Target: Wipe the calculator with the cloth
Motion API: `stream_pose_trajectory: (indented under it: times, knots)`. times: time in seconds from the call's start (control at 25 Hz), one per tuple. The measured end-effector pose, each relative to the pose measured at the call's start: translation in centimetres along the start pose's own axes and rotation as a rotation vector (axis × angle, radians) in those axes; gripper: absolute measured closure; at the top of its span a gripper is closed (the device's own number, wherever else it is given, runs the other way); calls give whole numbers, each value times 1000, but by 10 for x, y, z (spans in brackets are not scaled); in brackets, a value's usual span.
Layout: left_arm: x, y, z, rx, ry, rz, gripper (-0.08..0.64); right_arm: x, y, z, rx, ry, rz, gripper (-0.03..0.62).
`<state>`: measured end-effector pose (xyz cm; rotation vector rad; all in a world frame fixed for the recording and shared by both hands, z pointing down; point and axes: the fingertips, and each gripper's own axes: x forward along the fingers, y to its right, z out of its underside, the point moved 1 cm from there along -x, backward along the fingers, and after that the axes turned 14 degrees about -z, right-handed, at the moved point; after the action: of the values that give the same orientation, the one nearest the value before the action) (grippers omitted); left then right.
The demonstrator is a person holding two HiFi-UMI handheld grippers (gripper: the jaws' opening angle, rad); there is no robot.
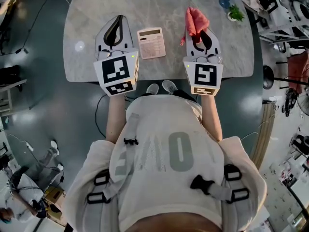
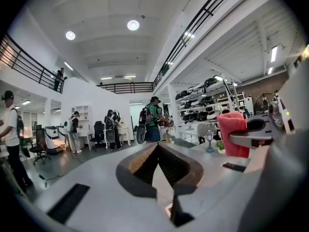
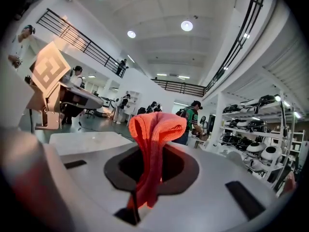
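A pink calculator [image 1: 151, 43] lies flat on the marble table [image 1: 87, 33], between my two grippers. My left gripper [image 1: 118, 21] is held above the table to the calculator's left, and its jaws are shut with nothing between them [image 2: 158, 149]. My right gripper [image 1: 202, 33] is held to the calculator's right and is shut on a red cloth [image 1: 195, 19]. The cloth [image 3: 153, 139] bunches up out of the closed jaws [image 3: 148, 151] and hangs down between them. In the left gripper view the cloth [image 2: 231, 132] shows at the right. Both grippers point about level, and the calculator is hidden in both gripper views.
A small green plant [image 1: 236, 13] and a blue lamp [image 1: 225, 2] stand at the table's far right corner. The table's near edge [image 1: 159, 77] runs just in front of my body. People, desks and shelves [image 3: 260, 129] show far off in the gripper views.
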<state>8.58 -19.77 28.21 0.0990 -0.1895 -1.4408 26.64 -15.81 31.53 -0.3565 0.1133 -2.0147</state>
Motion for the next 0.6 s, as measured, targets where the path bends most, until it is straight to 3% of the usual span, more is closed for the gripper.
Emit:
stream_pose_trajectory:
  times: [0.6]
  knots:
    - [0, 9, 0, 3, 13, -9, 540, -1, 5, 12, 33, 5, -20, 537]
